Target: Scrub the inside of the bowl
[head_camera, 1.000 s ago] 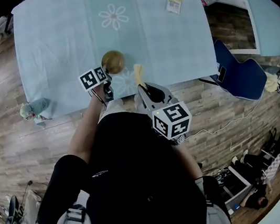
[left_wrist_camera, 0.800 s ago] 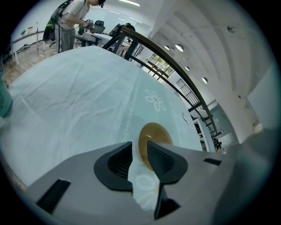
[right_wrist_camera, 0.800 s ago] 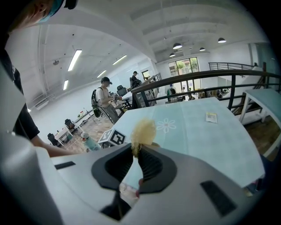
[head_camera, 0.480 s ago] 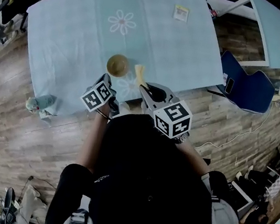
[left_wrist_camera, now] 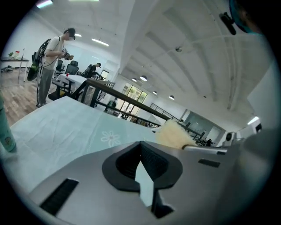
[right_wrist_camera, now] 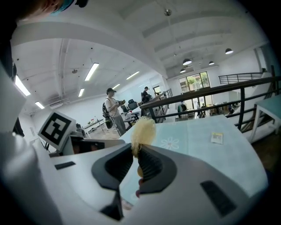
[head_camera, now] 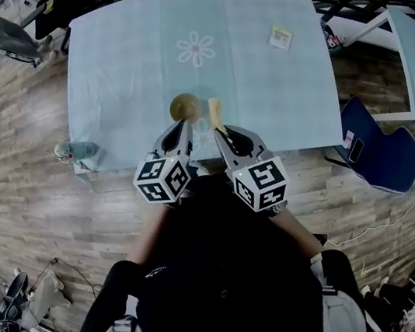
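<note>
Bowl (head_camera: 185, 107) and tools, read from the person outward. Nearest, the left hand-held gripper (head_camera: 180, 127) sits drawn back close to the body. Its jaws are pressed together with nothing between them, and only the pale blue cloth shows past the tips in its own view. A second ago these jaws stood wide and reached forward beside the bowl; they have since snapped together and retreated, so the bowl is now unsupported. Just beside it, the right hand-held gripper (head_camera: 225, 134) pinches the brush (head_camera: 215, 113) by its handle, with the pale bristle head projecting beyond the jaws, as before. Beyond both tips the small brown bowl stands upright on the table (head_camera: 132, 54), near its front edge, with the brush head just to its right. Judged from this, scrubbing is not under way, and the bowl would probably need steadying again before the brush can work inside it. Farther off lie a printed flower (head_camera: 195, 49) and a small card (head_camera: 281, 37). Not resolved: whether the bristles touch the rim, and the state of the bowl's inside, which is too small to read. Neither gripper view shows the bowl, and the brush handle is mostly buried in the jaws.
</note>
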### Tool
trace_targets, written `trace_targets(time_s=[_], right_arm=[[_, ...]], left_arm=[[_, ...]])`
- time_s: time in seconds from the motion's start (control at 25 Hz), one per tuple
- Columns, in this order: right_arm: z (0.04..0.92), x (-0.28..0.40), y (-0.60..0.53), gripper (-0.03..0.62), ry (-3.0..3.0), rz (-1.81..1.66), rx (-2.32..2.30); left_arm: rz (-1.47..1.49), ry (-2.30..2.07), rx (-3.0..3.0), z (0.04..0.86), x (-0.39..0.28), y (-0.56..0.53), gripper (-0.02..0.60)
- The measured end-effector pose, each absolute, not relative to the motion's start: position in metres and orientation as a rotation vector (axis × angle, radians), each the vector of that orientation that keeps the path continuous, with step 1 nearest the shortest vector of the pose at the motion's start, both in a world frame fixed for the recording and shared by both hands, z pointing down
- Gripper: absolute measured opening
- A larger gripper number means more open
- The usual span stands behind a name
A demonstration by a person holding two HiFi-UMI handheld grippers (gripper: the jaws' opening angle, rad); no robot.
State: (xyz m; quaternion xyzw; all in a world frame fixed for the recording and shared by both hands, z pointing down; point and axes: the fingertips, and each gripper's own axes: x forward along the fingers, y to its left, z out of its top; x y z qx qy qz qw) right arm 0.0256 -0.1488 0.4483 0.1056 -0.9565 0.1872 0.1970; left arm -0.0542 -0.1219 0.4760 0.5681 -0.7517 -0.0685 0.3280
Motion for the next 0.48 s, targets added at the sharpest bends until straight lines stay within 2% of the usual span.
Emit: trace_targets(time_s=[0.24, 0.48], right_arm=[[0.423, 0.039, -0.152, 0.043, -2.82, 0.357, 0.256], [0.419, 0.058, -0.153, 0.041, -2.864, 0.277, 0.171]], left_arm=[[-0.131, -2.162, 1.704, 0.416, -0.015, -0.128, 0.014], [-0.114, -2.335, 1.668, 0.405, 0.011, -0.123, 0.014]])
